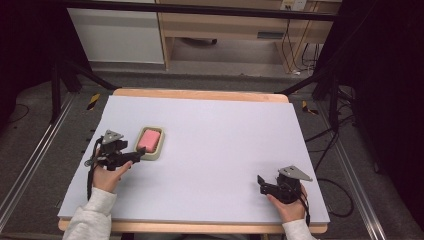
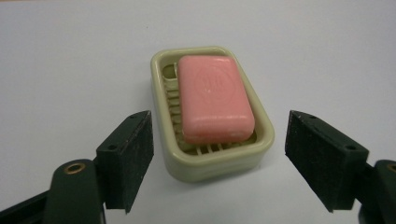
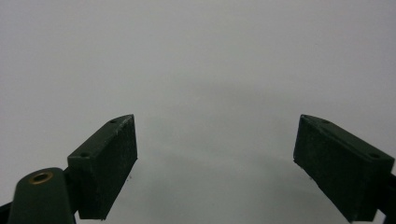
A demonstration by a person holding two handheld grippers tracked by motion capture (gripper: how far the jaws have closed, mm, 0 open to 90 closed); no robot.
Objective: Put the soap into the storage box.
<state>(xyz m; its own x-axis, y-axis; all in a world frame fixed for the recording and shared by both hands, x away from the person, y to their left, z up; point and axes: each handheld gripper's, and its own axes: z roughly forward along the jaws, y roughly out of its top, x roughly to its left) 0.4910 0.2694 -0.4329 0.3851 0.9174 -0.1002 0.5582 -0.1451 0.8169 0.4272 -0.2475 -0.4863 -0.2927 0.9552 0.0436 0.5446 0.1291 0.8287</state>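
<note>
A pink soap bar (image 2: 215, 98), faintly embossed, is seen in a pale green dish (image 2: 261, 148); the left gripper (image 2: 219, 161) is spread wide just short of it, seemingly untouched, nothing gripped

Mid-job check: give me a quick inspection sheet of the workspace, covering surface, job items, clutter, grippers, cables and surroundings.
Surface: table with a pale sheet on top, wooden edge at the far side.
Job's things: pink soap lies in a cream dish on the table's left part, dish upright.
Clutter: nothing seen.
Grippers: left gripper open, jaws either side of the dish's near end, not touching it; right gripper open over bare sheet, nothing between its jaws.
Cables: one trails from each gripper; more hang by the right stand.
Surroundings: wooden furniture beyond the table, dark stands at both sides, grey floor.
</note>
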